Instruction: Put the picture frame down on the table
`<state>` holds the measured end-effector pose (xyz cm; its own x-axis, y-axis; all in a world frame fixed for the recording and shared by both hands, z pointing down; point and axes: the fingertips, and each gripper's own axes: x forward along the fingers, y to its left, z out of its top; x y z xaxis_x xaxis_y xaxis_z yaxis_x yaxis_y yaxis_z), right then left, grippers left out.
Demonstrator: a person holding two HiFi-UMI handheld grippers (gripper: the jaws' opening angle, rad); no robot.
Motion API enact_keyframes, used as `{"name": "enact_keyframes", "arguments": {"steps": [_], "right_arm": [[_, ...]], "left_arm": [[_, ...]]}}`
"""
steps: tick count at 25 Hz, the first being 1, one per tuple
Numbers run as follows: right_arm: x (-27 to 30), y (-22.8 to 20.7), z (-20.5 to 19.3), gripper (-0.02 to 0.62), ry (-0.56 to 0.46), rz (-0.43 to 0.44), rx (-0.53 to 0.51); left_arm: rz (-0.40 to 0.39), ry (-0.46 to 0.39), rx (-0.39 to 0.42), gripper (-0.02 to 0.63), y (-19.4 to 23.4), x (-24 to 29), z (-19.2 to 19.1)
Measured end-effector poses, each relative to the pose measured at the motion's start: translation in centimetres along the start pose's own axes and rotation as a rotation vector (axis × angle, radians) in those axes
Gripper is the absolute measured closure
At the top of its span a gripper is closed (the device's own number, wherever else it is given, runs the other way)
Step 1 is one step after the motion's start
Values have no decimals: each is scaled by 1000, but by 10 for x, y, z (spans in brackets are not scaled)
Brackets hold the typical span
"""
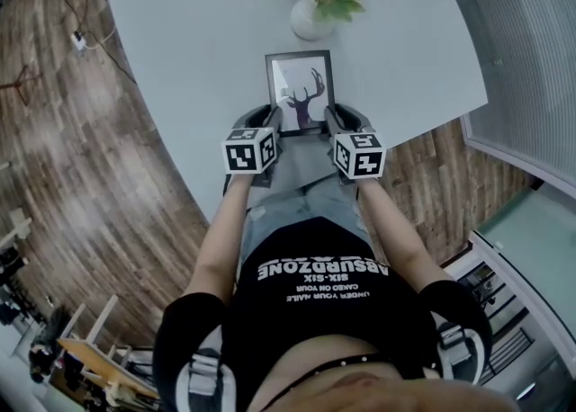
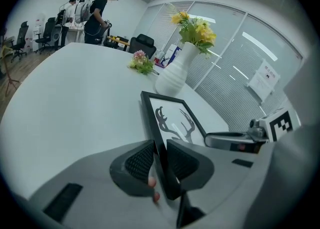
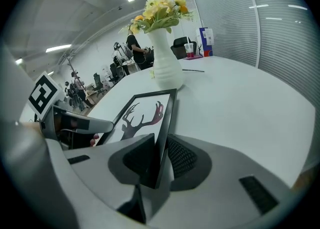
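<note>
A black picture frame (image 1: 301, 92) with a deer print is held over the near part of the white table (image 1: 180, 50), tilted up toward me. My left gripper (image 1: 266, 126) is shut on the frame's left edge (image 2: 159, 148), and my right gripper (image 1: 335, 124) is shut on its right edge (image 3: 162, 145). From the left gripper view the right gripper (image 2: 235, 140) shows across the frame (image 2: 172, 120). From the right gripper view the left gripper (image 3: 75, 123) shows beyond the frame (image 3: 145, 115). Whether the frame's bottom touches the table is hidden.
A white vase (image 1: 310, 19) of yellow flowers stands just beyond the frame, also the vase (image 2: 174, 75) in the left gripper view and the vase (image 3: 166, 65) in the right. A small bouquet (image 2: 141, 63) lies farther back. People (image 2: 95, 15) stand at the room's far end. A glass partition (image 1: 522, 50) runs at right.
</note>
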<state>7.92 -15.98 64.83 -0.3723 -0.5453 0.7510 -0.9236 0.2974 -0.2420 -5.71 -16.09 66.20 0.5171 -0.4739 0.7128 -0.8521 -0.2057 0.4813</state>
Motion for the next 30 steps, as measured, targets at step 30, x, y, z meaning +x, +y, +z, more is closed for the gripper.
{"name": "enact_keyframes", "arguments": {"steps": [30], "right_arm": [[22, -6, -14, 500, 81, 31, 18]], "left_arm": [[6, 23, 23, 512, 8, 13, -9]]}}
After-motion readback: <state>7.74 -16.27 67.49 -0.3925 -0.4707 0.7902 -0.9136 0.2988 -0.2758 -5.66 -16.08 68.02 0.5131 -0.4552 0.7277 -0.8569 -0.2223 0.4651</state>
